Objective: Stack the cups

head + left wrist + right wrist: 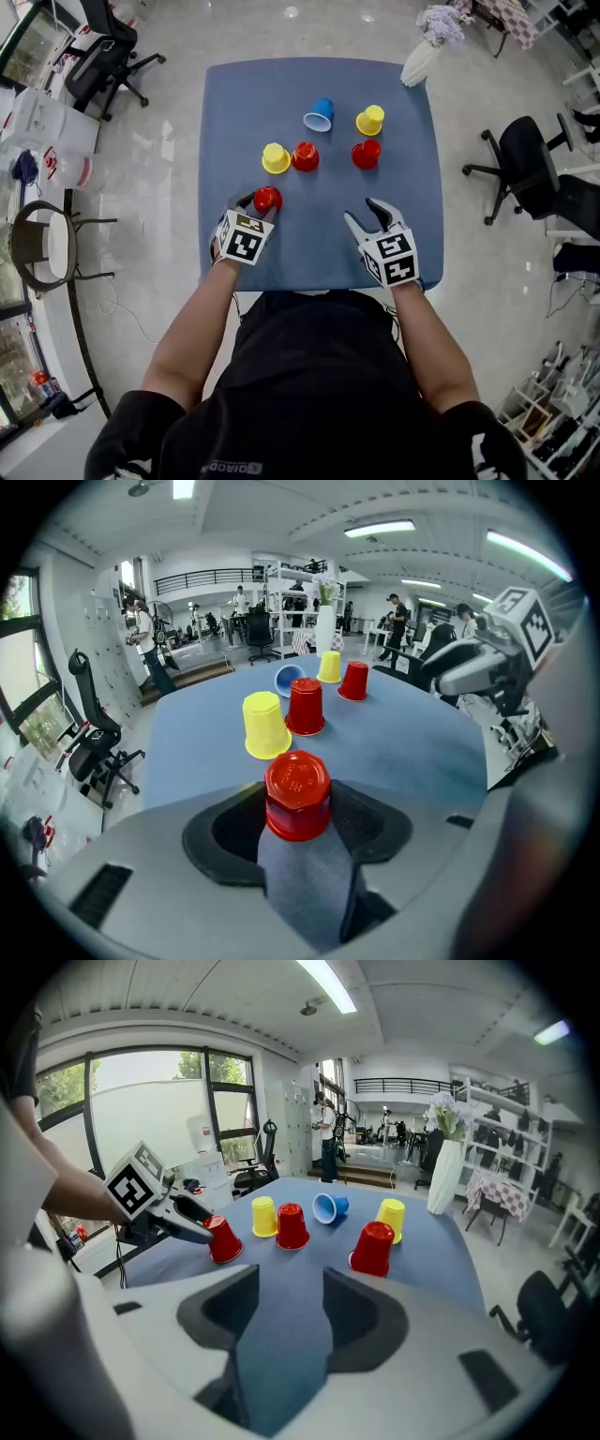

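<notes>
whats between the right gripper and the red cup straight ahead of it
Nothing: only bare blue table lies between the right gripper and that red cup, as the right gripper view shows.

Blue table [412,234]; blue cup [319,114] on side, 12 o'clock; yellow-red pair [366,150] at 2; second yellow-red pair [281,157] at 10; lone red cup [267,199] at 8.

Head camera overhead, gripper cameras low, sharing table [234,112].

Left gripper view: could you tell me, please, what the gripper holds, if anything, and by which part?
An upturned red plastic cup stands between the left gripper's jaws, flanked at its side walls; whether they grip it cannot be told.
</notes>
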`<state>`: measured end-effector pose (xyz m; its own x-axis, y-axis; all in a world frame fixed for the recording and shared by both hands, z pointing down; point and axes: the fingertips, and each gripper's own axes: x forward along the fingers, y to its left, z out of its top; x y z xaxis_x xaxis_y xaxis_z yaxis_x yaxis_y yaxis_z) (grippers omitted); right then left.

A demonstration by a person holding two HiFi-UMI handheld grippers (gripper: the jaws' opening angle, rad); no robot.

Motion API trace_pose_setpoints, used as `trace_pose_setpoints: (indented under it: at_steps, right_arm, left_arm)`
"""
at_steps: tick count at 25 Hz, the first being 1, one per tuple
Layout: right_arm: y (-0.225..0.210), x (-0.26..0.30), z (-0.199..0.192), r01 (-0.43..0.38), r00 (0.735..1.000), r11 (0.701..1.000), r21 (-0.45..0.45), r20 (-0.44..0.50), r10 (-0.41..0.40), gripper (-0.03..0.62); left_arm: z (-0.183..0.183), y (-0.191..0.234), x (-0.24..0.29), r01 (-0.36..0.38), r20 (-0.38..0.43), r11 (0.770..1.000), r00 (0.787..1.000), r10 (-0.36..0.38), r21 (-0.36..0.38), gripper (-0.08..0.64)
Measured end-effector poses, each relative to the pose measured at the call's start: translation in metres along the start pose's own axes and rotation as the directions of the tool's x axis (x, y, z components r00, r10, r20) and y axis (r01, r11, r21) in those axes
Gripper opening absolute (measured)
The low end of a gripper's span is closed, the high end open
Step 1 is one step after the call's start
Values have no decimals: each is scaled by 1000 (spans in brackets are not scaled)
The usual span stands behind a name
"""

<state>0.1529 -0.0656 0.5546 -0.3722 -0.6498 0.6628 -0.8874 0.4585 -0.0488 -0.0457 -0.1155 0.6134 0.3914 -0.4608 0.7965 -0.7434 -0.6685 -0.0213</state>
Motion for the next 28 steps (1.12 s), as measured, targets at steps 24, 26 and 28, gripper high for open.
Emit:
trace_pose_setpoints:
  at_steps: [24,26,28]
  right_arm:
    - [8,0,-3,18,1000,999,31,-6,-18,14]
    - [7,0,-3,22,1000,999,38,-8,-22,14]
    - [7,0,-5,26,1000,999,42,-11,-26,14]
  left_arm:
    - [42,105,24,-118,15,993,993,118,-20,216]
    - [38,107,26,-114,7,993,993,114,-26,218]
    - [38,108,27,-107,15,993,994,107,-42,218]
